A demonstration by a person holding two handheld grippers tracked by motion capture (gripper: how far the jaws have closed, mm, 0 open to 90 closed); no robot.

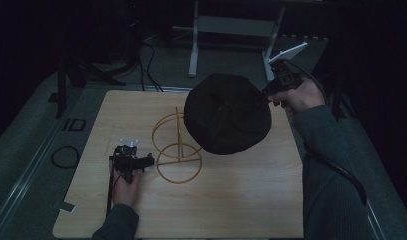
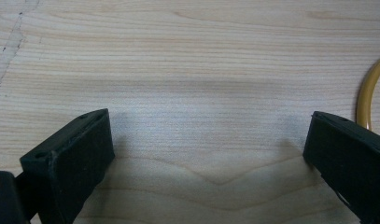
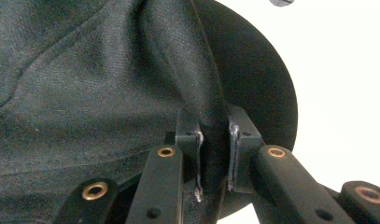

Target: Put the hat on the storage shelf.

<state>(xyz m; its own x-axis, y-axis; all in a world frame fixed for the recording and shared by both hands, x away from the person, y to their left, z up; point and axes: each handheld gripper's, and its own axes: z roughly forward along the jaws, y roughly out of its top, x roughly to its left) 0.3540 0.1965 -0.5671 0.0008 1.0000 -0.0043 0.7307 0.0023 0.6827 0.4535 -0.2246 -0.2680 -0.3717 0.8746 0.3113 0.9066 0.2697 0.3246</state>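
Right gripper view, jaws pinching black hat point(image 3: 108, 79), left gripper view, jaws wide apart over table point(image 2: 201, 56)

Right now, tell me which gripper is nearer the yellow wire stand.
Left. The left gripper rests on the table just beside the yellow wire stand's base ring, jaws open. The right gripper is beyond it, raised, clamping the black hat.

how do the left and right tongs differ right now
The left tongs stand wide open with nothing between them; the right tongs are shut on the black hat's fabric. The left tongs rest low on the wooden table beside the yellow wire stand; the right tongs hold the hat up above that stand. Both are black and hand-held.
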